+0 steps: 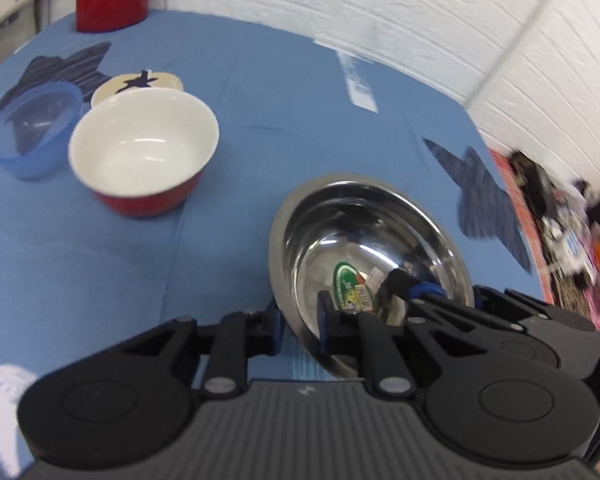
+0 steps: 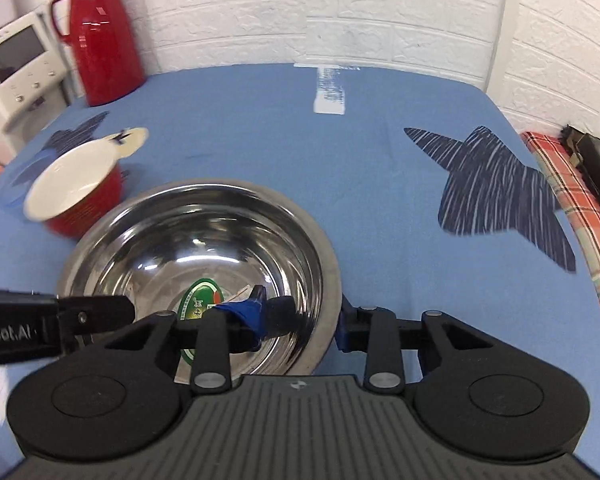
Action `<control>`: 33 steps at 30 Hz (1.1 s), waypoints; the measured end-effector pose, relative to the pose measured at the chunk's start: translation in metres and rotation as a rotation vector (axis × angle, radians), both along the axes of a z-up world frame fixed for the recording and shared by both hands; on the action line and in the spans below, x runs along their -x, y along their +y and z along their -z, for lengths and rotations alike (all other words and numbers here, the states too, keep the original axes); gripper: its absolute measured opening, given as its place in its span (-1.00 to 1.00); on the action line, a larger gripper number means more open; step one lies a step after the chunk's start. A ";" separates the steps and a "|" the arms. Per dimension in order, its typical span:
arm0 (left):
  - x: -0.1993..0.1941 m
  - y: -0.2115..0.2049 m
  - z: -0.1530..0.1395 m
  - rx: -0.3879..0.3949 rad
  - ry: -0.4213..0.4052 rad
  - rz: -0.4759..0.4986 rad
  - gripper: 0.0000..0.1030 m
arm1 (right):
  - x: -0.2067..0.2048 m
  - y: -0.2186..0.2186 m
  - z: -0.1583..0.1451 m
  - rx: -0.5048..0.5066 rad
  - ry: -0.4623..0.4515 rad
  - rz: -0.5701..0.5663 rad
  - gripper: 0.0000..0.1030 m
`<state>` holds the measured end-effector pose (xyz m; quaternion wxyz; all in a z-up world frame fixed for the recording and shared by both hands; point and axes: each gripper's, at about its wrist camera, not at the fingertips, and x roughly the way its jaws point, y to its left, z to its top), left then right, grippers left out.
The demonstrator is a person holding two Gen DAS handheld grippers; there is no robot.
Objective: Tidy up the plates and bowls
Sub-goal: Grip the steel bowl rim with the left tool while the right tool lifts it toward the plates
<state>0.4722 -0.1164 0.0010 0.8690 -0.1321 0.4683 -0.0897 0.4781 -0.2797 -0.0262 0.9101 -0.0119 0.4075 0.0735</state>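
A shiny steel bowl [image 2: 198,240] sits near the front edge of the bench [image 2: 380,240], about the middle of that edge. It is round and smooth like a mirror, with a flat wide rim and a green sticker [image 2: 200,296] stuck inside at the bottom.

Both tools have the bowl's rim between their fingers. The left tool [image 1: 300,328] is at the bowl's left side: one black finger is outside the wall and one is inside, with the thin metal rim between the blue pads. The gap is small and the pads look tight on the rim. The right tool [image 2: 300,324] is at the bowl's right side, one finger inside and one outside. Its fingers stand a bit wider apart, and I cannot tell if both pads touch the metal (the inside finger has blue tape wrapped on its tip).

Toward the left edge of the bench is a red bowl [image 1: 144,152], white and glossy inside, with fine ridges on its red outside. Just beside it, nearer the left edge, is a see-through blue plastic bowl [image 1: 32,128]. Behind the red bowl lies a small cream plate [image 1: 140,84] with a dark star on it.

The bench has a soft blue cloth with big dark striped star shapes [image 2: 496,192]. At the far left corner stands a tall glossy red jug [image 2: 100,36] with a handle. The wall [image 2: 300,12] behind is white bumpy brick.
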 end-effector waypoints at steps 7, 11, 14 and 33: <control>0.120 0.034 -0.014 -0.008 -0.004 0.168 -0.76 | 0.130 0.030 -0.011 -0.050 -0.045 -0.021 -0.64; 0.182 0.061 -0.010 -0.008 -0.024 0.229 -0.76 | 0.191 0.052 -0.008 -0.071 -0.063 -0.033 -0.63; 0.213 0.078 -0.002 -0.002 -0.018 0.245 -0.76 | 0.217 0.067 -0.002 -0.065 -0.062 -0.041 -0.61; 0.215 0.088 0.037 -0.005 -0.009 0.200 -0.48 | 0.225 0.082 0.024 0.012 -0.021 -0.061 -0.55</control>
